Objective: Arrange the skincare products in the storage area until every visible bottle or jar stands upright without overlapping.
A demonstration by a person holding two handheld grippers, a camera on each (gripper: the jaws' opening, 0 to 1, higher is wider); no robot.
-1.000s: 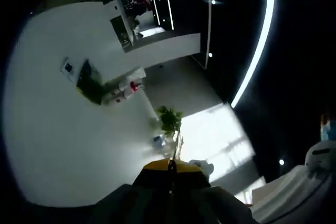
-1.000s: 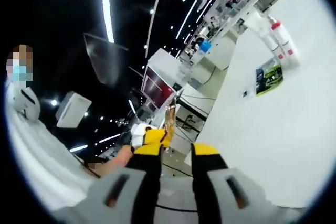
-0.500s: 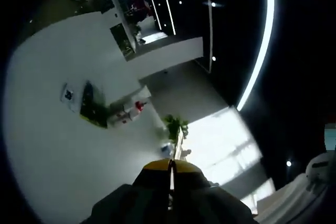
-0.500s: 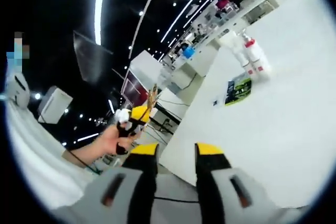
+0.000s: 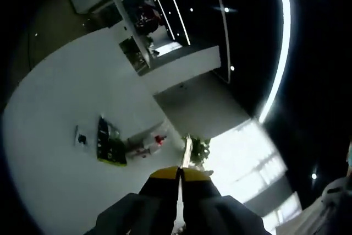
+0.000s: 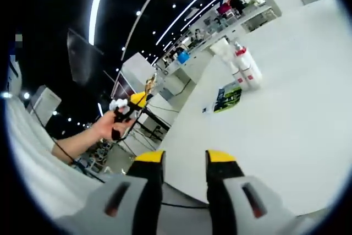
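Two white bottles (image 6: 245,70), one with a red cap, stand close together far off on the white table (image 6: 286,130), beside a green and black packet (image 6: 227,97). In the left gripper view the same bottles (image 5: 149,145) and packet (image 5: 110,142) lie small beyond the jaws. My left gripper (image 5: 179,173) is shut, its yellow tips pressed together with nothing between them. My right gripper (image 6: 184,158) is open and empty, hanging off the table's near edge. A hand holds the left gripper (image 6: 135,100) up in the air to the left in the right gripper view.
A small white card (image 5: 81,136) lies next to the packet. A green plant (image 5: 199,150) stands past the table's end. Shelves and counters (image 6: 242,9) fill the dark room behind. A white sleeve (image 6: 33,163) crosses the left of the right gripper view.
Both cameras have swung, so the bottles and packet sit nearer the middle of each view. The hand with the left gripper now shows farther from the right jaws. Jaw states are unchanged.
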